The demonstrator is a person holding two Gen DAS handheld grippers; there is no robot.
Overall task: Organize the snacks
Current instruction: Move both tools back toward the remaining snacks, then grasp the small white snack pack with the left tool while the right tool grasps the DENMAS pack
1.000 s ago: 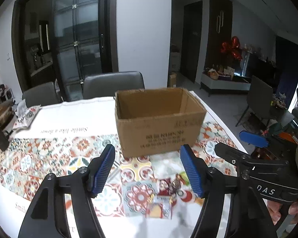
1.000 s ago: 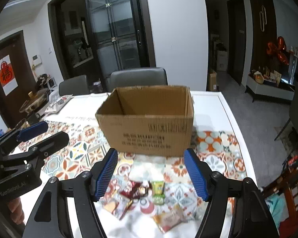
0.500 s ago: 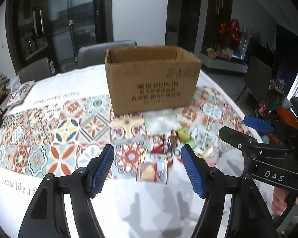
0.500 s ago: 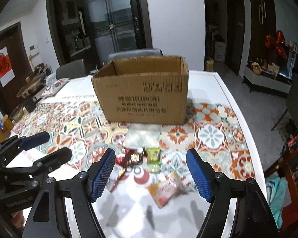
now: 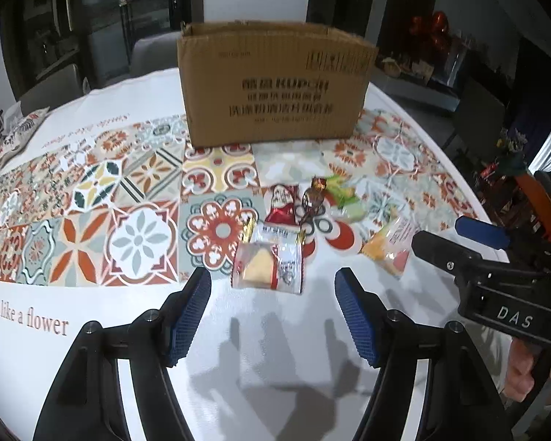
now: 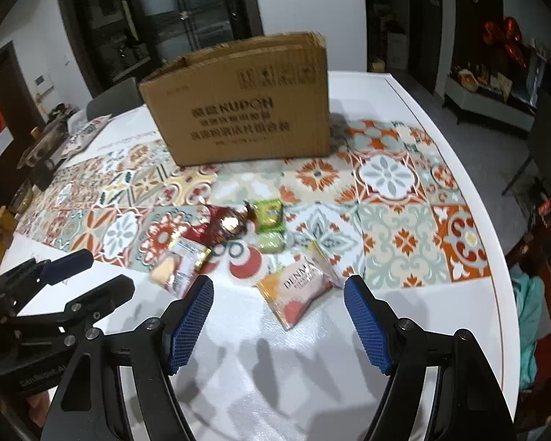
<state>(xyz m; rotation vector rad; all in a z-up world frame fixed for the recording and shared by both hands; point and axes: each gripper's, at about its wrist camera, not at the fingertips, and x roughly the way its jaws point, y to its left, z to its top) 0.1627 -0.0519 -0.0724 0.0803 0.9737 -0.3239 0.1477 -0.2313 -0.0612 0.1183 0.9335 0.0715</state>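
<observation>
Several small snack packets lie in a loose cluster on the patterned tablecloth. A clear packet with a yellow cake (image 5: 270, 264) lies nearest my left gripper (image 5: 272, 316), which hangs open just short of it. An orange and pink packet (image 6: 299, 288) lies just ahead of my open right gripper (image 6: 279, 325). Behind these lie a red wrapper (image 5: 283, 204), a shiny brown candy (image 6: 233, 222) and green packets (image 6: 270, 222). An open cardboard box (image 5: 275, 84) stands behind the cluster. The right gripper (image 5: 477, 253) also shows at the right of the left wrist view.
The table's white rim (image 6: 470, 169) curves round on the right, with chairs and floor beyond it. Clutter and a patterned pouch (image 5: 18, 132) lie at the table's far left. White cloth printed "Smile like a flower" (image 5: 29, 318) lies under my left gripper.
Both grippers have come down and tilted toward the table, so the snacks and box now look larger and nearer. Their jaws stand as wide as before.
</observation>
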